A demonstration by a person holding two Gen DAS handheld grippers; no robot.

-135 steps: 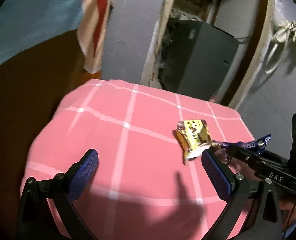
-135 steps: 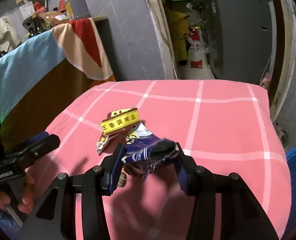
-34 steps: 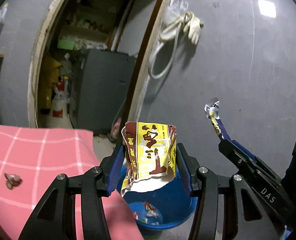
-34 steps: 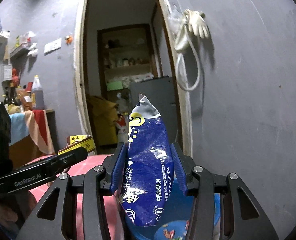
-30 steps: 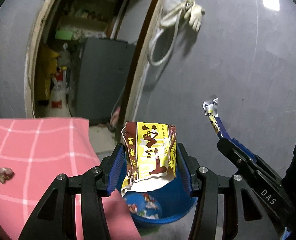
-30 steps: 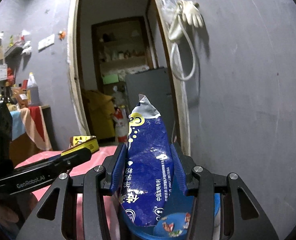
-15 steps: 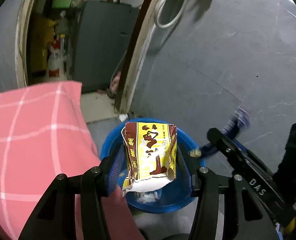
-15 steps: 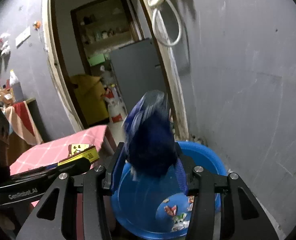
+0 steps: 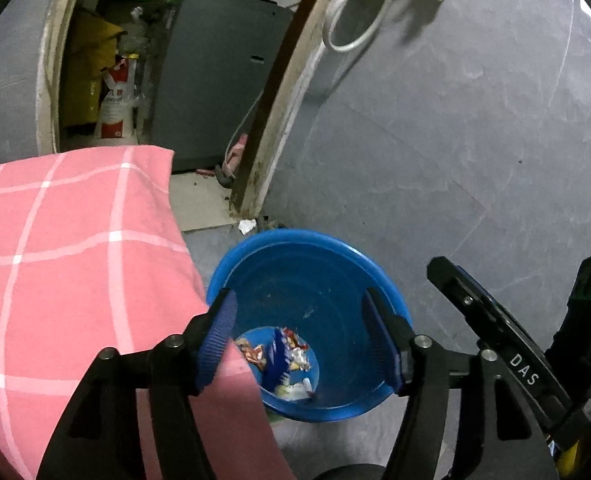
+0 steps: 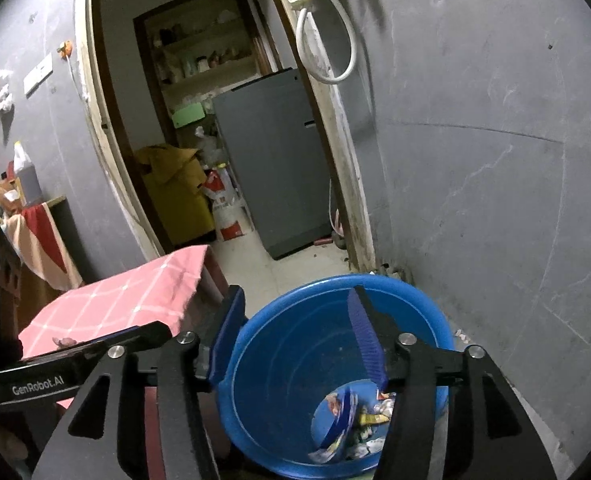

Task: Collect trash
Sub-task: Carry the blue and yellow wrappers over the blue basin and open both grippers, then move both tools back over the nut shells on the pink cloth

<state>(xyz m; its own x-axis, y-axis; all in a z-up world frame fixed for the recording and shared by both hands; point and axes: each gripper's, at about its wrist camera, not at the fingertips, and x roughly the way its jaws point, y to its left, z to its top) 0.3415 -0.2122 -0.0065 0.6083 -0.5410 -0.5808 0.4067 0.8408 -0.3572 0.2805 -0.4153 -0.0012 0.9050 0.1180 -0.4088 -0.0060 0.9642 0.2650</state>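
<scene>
A blue plastic bucket (image 9: 315, 272) stands on the grey floor beside the pink checked table; it also shows in the right wrist view (image 10: 295, 344). Several wrappers (image 9: 283, 356) lie at its bottom, among them the blue wrapper (image 10: 337, 420). My left gripper (image 9: 301, 340) is open and empty, held over the bucket. My right gripper (image 10: 299, 336) is open and empty, also over the bucket. The right gripper's arm (image 9: 507, 352) shows at the right of the left wrist view.
The pink checked tablecloth (image 9: 55, 248) hangs at the left, its corner touching the bucket's near side. A grey wall (image 9: 475, 120) stands behind the bucket. A doorway with a grey cabinet (image 10: 271, 176) lies beyond. A white hose (image 10: 327, 40) hangs on the door frame.
Both grippers have opened over the bucket. The yellow wrapper and the blue wrapper have dropped out of them and now lie in the bucket.
</scene>
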